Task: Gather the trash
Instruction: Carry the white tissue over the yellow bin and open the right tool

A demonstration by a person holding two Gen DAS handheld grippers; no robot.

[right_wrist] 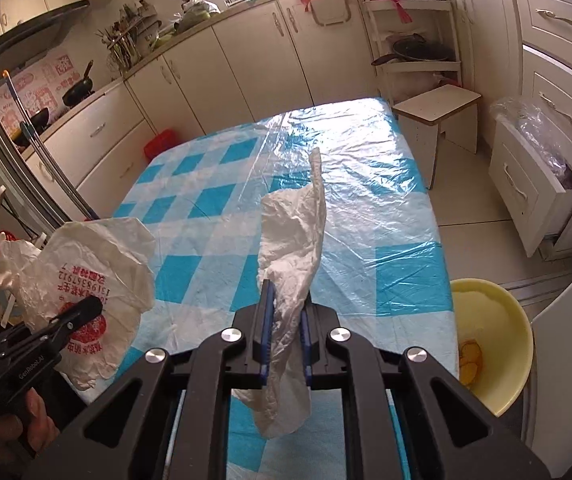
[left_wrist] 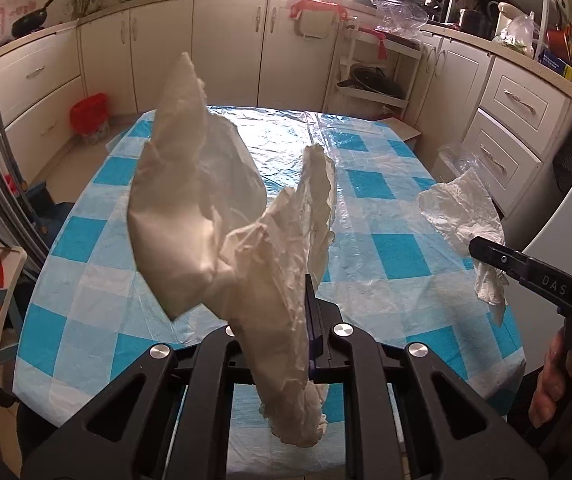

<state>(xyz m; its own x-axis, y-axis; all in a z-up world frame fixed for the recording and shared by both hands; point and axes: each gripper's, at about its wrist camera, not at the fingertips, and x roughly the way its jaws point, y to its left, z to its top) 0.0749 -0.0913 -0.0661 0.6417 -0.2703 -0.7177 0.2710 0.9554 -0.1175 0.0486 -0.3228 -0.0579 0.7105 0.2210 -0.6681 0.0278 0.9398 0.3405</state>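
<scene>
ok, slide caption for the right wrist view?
Right gripper shut on a crumpled plastic bag above the checked table, yellow bowl alongside.

Table [right_wrist: 406, 280], blue-and-white checked cloth [right_wrist: 190, 272], clear plastic sheet [right_wrist: 366, 168] over it

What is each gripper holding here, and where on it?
Left gripper pinches a white printed plastic bag near its crumpled middle; right gripper pinches a plain white bag near its lower part.

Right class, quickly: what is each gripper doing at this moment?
Left gripper: jaws shut on a white plastic bag with red print.
Right gripper: jaws shut on a plain white plastic bag.
</scene>
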